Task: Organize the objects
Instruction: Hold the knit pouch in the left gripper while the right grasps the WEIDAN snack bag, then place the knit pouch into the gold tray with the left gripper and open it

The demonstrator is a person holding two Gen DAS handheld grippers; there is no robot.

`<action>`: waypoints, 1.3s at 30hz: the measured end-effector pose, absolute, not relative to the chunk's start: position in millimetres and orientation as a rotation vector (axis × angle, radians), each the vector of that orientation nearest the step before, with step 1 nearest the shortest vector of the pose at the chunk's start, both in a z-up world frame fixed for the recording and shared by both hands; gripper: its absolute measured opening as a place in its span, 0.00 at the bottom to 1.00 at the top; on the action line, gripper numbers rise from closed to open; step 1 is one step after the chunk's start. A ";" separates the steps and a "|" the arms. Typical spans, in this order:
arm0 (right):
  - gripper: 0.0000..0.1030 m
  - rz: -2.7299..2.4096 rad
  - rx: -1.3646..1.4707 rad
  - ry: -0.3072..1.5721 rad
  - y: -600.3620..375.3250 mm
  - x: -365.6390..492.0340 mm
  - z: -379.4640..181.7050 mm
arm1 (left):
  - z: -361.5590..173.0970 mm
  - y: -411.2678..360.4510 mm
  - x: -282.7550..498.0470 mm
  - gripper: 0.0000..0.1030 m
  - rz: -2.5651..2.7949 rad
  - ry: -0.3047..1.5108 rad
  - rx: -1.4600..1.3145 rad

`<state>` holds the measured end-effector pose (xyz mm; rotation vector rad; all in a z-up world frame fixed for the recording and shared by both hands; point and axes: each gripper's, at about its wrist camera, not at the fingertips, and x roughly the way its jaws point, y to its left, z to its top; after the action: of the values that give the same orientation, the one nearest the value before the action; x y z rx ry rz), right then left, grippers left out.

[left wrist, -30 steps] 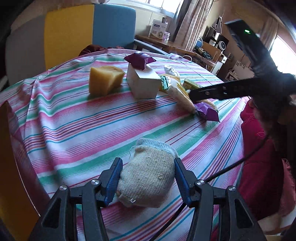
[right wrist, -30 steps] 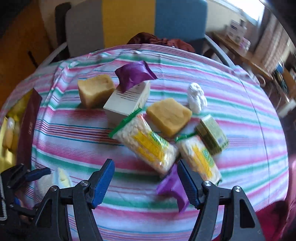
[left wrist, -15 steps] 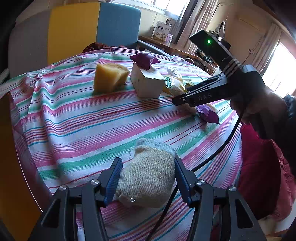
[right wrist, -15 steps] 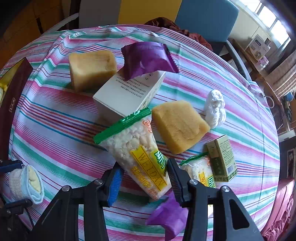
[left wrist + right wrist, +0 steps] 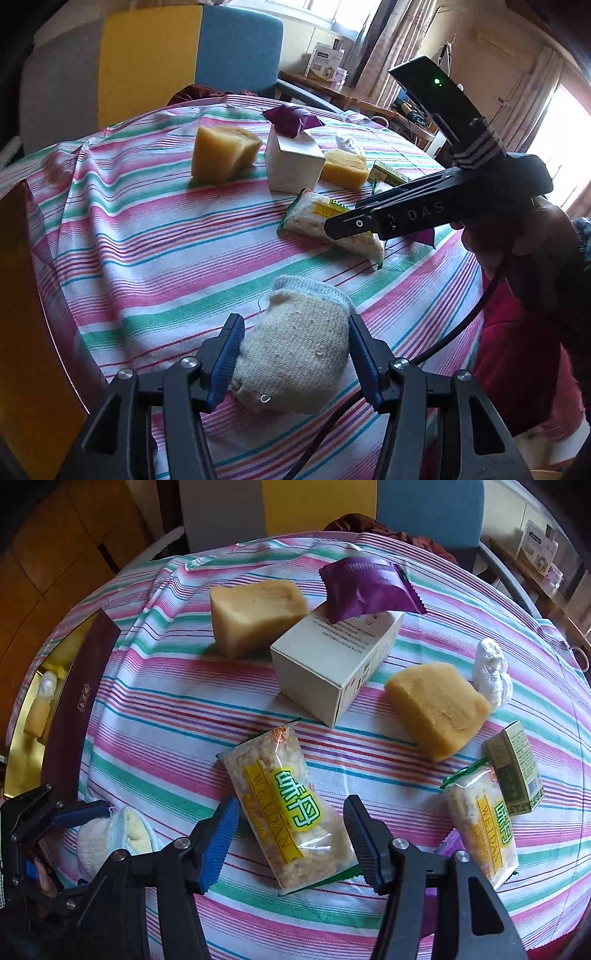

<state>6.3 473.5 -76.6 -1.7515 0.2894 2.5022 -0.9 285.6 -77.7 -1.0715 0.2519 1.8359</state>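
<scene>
A striped tablecloth (image 5: 155, 709) carries scattered items. The rolled sock (image 5: 295, 354) is clamped by the left gripper (image 5: 295, 358) at the near edge; the right gripper (image 5: 291, 838), jaws opening, straddles an ungripped snack packet (image 5: 288, 812), presumably for pickup.

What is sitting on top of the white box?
A purple snack packet lies on the white box, hanging over its far end. The box top beneath the packet is hidden.

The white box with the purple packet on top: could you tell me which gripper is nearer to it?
Right. The right gripper straddles a rice-snack packet lying just in front of the white box, jaws opening. The left gripper clamps a rolled sock at the table's near edge, farther away.
</scene>
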 end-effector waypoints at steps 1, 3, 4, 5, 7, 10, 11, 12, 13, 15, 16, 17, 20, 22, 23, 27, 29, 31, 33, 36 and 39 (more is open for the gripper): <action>0.61 2.507 -1.752 0.298 471.7 8.7 -77.0 | -77.9 285.3 -0.8 0.56 1.838 0.251 -1.072; 0.62 2.520 -1.752 0.296 467.0 7.2 -77.1 | -77.8 285.1 -0.6 0.56 1.842 0.252 -1.070; 0.62 2.528 -1.753 0.286 465.6 5.3 -78.1 | -77.6 284.8 -0.3 0.56 1.843 0.253 -1.069; 0.62 2.535 -1.757 0.272 463.2 4.7 -78.4 | -77.7 284.8 -0.2 0.56 1.844 0.253 -1.069; 0.62 2.531 -1.768 0.231 458.7 2.9 -80.6 | -77.3 284.3 0.0 0.56 1.849 0.253 -1.071; 0.59 2.508 -1.800 0.188 454.6 1.3 -86.5 | -75.7 283.3 0.7 0.56 1.856 0.247 -1.074; 0.48 2.495 -1.811 0.167 453.5 0.6 -89.0 | -75.1 282.8 1.0 0.56 1.858 0.247 -1.074; 0.46 2.486 -1.815 0.154 453.1 0.1 -90.6 | -74.3 282.0 1.4 0.56 1.860 0.246 -1.074; 0.41 2.489 -1.811 0.153 453.2 0.0 -90.4 | -73.7 281.3 1.6 0.56 1.861 0.244 -1.074; 0.40 2.493 -1.809 0.150 453.0 0.0 -90.0 | -70.5 278.3 2.3 0.55 1.867 0.235 -1.069; 0.40 2.493 -1.809 0.144 452.6 -0.1 -90.0 | -69.3 277.5 2.1 0.55 1.868 0.232 -1.067; 0.40 2.493 -1.810 0.146 453.0 -0.2 -90.1 | -67.3 275.5 1.8 0.55 1.872 0.225 -1.067; 0.40 2.492 -1.813 0.174 456.1 -0.1 -90.4 | -60.9 268.7 1.8 0.54 1.881 0.206 -1.057; 0.40 2.495 -1.812 0.179 457.3 -0.1 -90.6 | -54.8 263.2 1.6 0.53 1.889 0.189 -1.050; 0.40 2.496 -1.812 0.179 457.6 0.0 -90.6 | -50.3 259.1 1.8 0.52 1.896 0.181 -1.042; 0.40 2.494 -1.812 0.169 458.2 0.1 -90.8 | -30.6 234.9 -1.1 0.52 1.936 0.125 -1.013; 0.40 2.494 -1.810 0.164 458.7 0.3 -90.9 | -20.5 219.8 -4.6 0.51 1.967 0.086 -0.999; 0.40 2.494 -1.809 0.160 459.2 0.4 -90.8 | -11.2 204.8 -9.7 0.50 1.994 0.039 -0.991; 0.40 2.494 -1.809 0.164 460.4 0.6 -90.9 | 1.7 184.2 -16.2 0.50 2.042 -0.014 -0.975; 0.40 2.494 -1.808 0.155 461.1 0.8 -90.6 | 18.2 145.3 -28.2 0.50 2.128 -0.086 -0.965; 0.40 2.493 -1.807 0.152 462.5 1.0 -90.4 | 22.6 106.4 -40.4 0.50 2.250 -0.084 -1.000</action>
<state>1.0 462.5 -90.4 -1.8071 0.1517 2.4934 -40.4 106.4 22.6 -0.9997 -0.0842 2.2501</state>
